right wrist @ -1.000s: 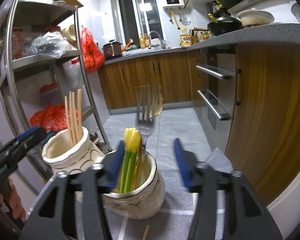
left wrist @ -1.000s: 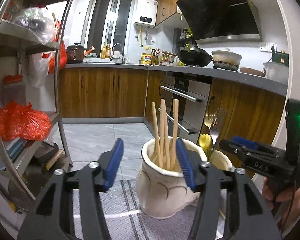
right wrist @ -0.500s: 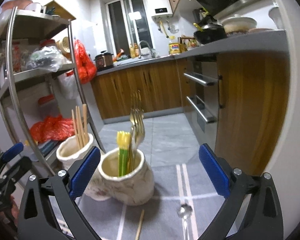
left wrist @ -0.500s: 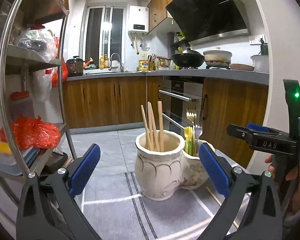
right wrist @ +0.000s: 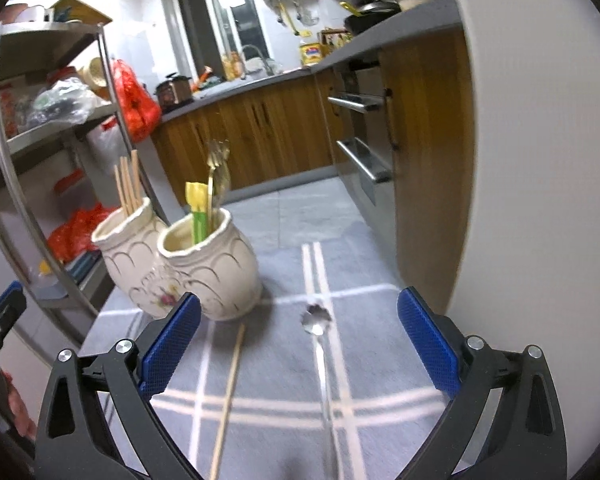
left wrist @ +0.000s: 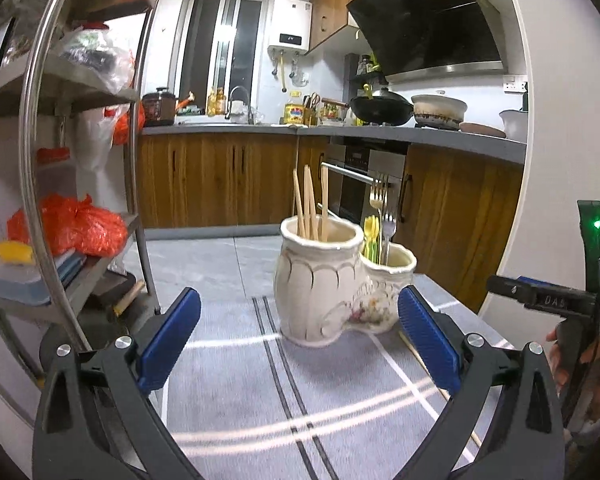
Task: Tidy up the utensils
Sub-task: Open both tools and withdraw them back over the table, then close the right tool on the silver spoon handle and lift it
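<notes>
Kitchen interior. Wooden base cabinets [left wrist: 220, 184] under a grey countertop [left wrist: 380, 132] run along the far wall and turn down the right side. A dark window [left wrist: 220, 52] sits above the countertop, a white water heater [left wrist: 290, 26] to its right. A metal shelf rack [left wrist: 60, 160] stands left of the cabinets. Grey tiled floor [left wrist: 220, 256].

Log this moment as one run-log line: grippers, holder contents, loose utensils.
left gripper: open, empty | right gripper: open, empty | holder: chopsticks, forks | loose on cloth: spoon, chopstick
</notes>
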A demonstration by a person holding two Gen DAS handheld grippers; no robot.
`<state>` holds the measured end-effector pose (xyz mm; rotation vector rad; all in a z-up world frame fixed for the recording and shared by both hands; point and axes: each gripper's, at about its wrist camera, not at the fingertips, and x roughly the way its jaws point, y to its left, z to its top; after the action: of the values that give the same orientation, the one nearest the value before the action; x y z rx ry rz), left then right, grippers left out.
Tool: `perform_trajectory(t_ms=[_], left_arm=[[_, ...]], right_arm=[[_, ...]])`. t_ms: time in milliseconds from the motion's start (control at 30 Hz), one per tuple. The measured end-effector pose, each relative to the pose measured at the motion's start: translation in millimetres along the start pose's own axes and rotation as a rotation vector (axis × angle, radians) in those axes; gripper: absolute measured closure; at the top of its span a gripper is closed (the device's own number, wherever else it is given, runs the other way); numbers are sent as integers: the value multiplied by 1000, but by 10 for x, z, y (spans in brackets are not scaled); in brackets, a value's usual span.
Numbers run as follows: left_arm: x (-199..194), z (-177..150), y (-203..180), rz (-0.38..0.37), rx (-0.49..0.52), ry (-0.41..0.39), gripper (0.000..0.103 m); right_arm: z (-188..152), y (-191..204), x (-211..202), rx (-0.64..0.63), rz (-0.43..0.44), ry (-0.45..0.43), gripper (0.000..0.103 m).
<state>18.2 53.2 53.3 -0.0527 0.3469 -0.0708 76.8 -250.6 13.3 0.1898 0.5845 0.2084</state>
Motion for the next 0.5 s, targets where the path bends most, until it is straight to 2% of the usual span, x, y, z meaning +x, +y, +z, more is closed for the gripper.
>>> perform_trajectory(t_ms=[200,500], left_arm=[[12,-247,-1,11,1,50,6],[71,-515,-44,-15,26,120,6]], right_arm=[[-70,-2,-64,-26,-50,21,5],[-335,71,213,-132,-131,152,5]])
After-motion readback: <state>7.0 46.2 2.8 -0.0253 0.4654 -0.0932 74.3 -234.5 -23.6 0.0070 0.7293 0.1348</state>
